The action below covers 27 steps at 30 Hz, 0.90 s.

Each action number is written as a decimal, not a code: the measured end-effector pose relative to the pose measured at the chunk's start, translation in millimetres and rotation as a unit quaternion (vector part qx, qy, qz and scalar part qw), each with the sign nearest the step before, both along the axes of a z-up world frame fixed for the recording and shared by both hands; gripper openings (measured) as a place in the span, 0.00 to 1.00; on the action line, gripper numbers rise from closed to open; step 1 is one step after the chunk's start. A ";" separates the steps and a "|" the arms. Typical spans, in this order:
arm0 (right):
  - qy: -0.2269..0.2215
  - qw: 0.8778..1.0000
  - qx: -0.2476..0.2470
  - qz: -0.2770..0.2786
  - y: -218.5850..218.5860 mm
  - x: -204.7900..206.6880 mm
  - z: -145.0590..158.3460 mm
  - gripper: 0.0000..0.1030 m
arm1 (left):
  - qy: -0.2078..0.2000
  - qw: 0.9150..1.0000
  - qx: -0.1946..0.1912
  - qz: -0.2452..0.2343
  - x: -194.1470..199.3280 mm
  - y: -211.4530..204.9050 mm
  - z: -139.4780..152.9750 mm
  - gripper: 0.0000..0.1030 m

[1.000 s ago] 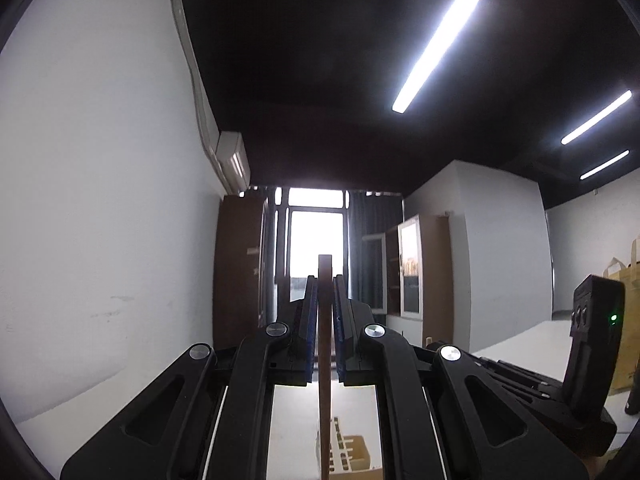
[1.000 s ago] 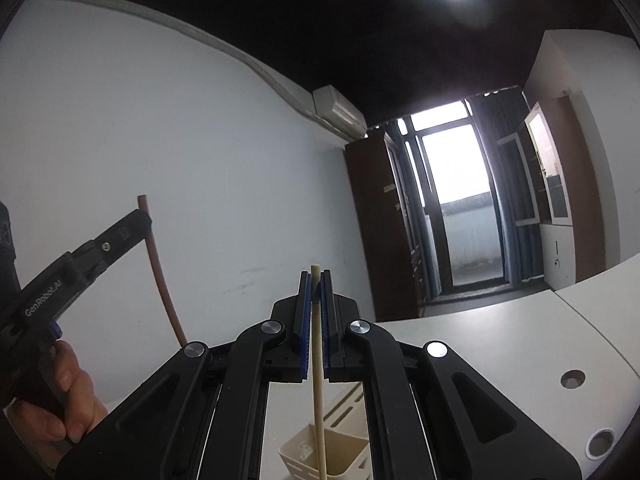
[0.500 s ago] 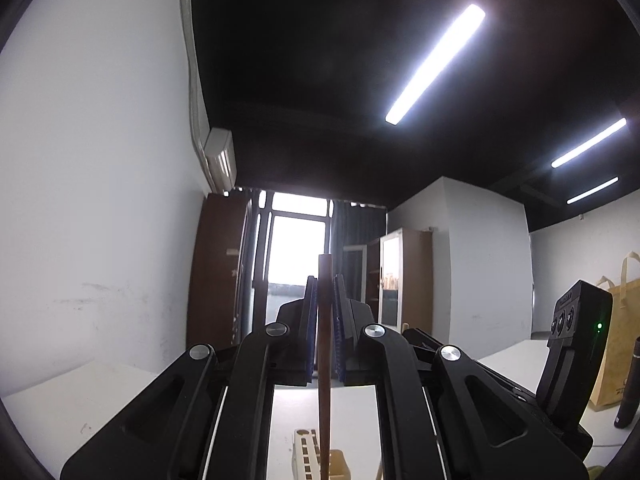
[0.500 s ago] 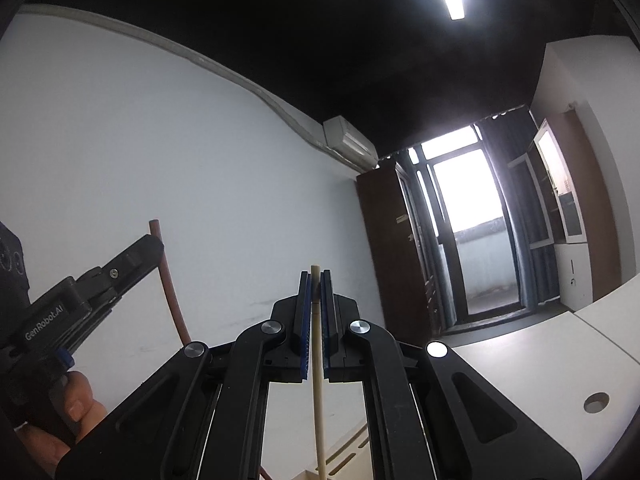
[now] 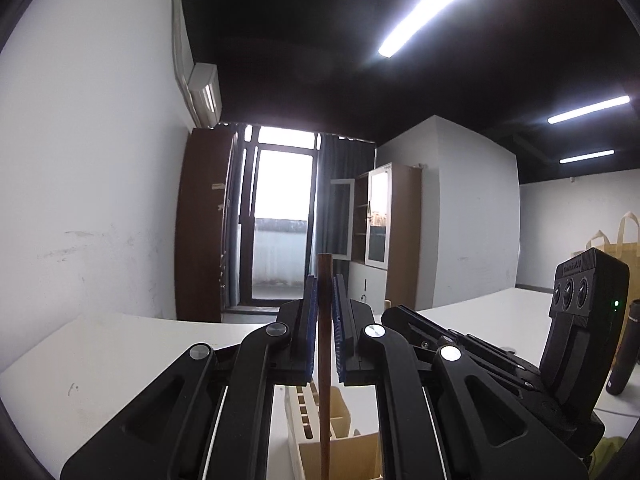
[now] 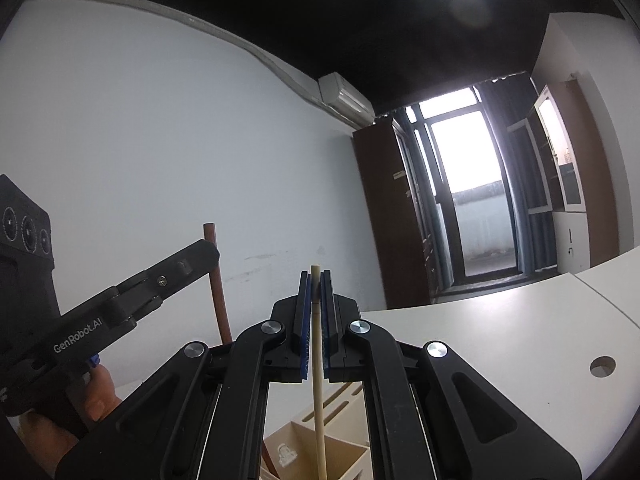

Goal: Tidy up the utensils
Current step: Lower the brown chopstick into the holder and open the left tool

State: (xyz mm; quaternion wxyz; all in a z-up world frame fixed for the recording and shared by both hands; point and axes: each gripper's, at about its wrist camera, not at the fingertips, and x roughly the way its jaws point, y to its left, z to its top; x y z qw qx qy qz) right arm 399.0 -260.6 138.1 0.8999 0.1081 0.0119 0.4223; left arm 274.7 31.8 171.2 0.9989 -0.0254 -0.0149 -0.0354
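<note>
We've got one stick per gripper, both near vertical, top ends up, lower ends dropping toward the beige utensil holder [image 5: 336, 436] on the white table [image 5: 100, 356]. L gripper [image 5: 325, 312] is clenched on a dark brown chopstick [image 5: 324, 360]; R gripper [image 6: 316, 312] is clenched on a pale chopstick [image 6: 318, 380]. In the R view the pale one's lower end reaches into an open compartment; the brown one's tip we can't tell. Neither let go yet, so we judge release is what's left.

Brown [image 5: 324, 360], cream chopsticks [image 6: 318, 368] upright over holder [image 6: 344, 454]
</note>
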 end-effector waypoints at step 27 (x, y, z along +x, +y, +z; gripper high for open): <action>0.026 0.999 -0.045 -0.008 5.2 -8.8 -13.3 0.05 | 0.019 1.000 0.012 -0.019 4.2 12.4 -13.4 0.07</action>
